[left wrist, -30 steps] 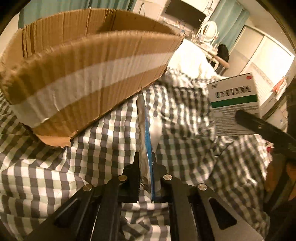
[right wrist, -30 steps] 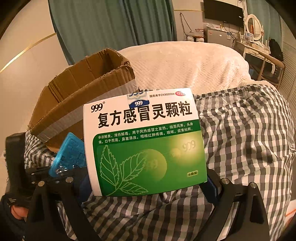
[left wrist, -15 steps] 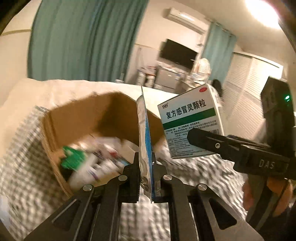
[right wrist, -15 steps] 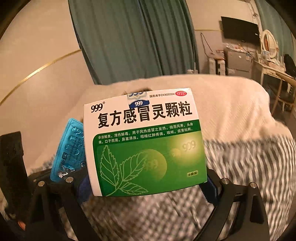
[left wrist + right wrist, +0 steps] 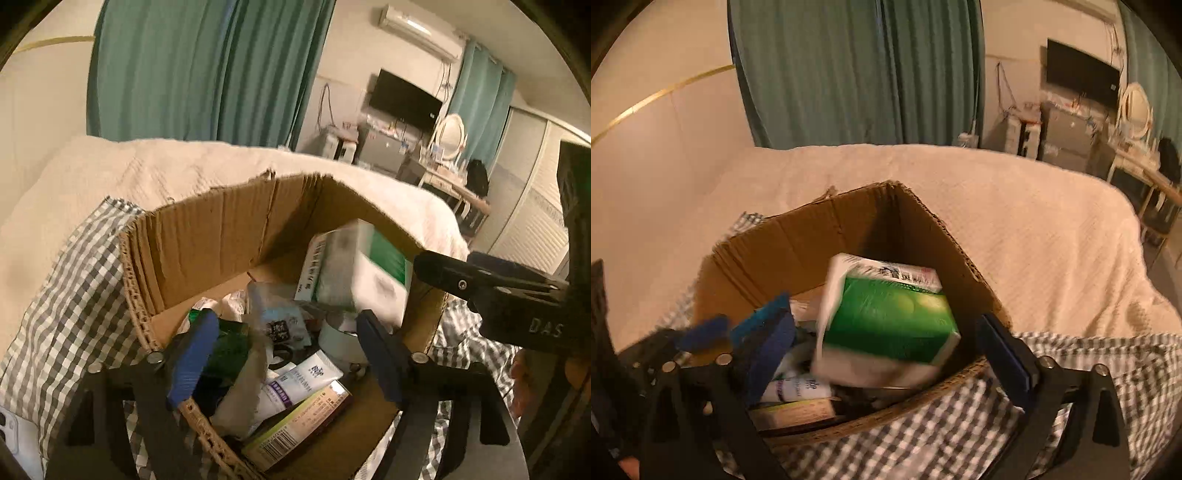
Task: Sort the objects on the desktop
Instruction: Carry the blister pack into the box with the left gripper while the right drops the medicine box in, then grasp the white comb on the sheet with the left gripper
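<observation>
Corrugated cardboard box gapes below my spread left gripper and right gripper; released glossy green-and-white medicine carton tumbles in.

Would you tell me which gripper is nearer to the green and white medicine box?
Right. The green and white medicine box sits tilted in the cardboard box directly between the open right gripper fingers; the left gripper hangs open farther left.

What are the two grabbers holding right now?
Nothing. The left gripper and right gripper have just opened; the green medicine box and foil sachet are dropping into the cardboard box.
</observation>
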Demonstrator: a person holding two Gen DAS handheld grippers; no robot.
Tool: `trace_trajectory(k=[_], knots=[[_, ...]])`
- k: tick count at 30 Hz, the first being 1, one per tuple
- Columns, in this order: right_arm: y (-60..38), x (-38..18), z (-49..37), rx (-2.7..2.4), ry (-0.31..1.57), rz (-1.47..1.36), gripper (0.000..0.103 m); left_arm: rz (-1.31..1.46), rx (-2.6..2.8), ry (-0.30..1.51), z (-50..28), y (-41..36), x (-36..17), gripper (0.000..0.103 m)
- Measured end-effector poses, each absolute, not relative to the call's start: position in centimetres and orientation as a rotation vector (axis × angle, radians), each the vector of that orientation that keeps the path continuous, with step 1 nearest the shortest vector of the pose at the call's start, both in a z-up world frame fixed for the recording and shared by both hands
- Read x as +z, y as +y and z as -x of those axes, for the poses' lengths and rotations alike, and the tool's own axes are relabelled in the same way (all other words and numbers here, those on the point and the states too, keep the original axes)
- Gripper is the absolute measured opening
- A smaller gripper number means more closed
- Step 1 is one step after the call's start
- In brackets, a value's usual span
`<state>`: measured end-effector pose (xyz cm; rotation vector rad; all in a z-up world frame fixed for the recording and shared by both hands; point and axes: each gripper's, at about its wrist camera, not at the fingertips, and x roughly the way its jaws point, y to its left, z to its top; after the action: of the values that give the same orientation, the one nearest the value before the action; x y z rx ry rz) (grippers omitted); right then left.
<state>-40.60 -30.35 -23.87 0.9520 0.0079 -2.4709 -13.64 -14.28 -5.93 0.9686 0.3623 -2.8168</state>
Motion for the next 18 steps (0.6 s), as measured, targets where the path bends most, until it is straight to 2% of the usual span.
trace_trajectory(k=[5,9,11,18], knots=[[-27.7,-23.1,39.2,-2.467,-0.086,-0.931,0.102,-0.941,-2.850,0.272,11.5,-12.3,-3.9,0.083],[-23.8,-22.7,36.1,-2.516,-0.101,-0.969,0.102,-0.933,-2.904,0.152,8.8,-9.1,-2.1,0.098],[-21.5,-22.6,34.3,-2.530,-0.120,-0.977,0.102,-0.945,-2.935,0.091,7.5,-7.0,-1.8,0.102],[-15.8,-27.1,30.2,-2.624,-0.080,-1.108,0.103,-1.186,-2.969,0.058,5.6,-0.6,-6.6,0.103]])
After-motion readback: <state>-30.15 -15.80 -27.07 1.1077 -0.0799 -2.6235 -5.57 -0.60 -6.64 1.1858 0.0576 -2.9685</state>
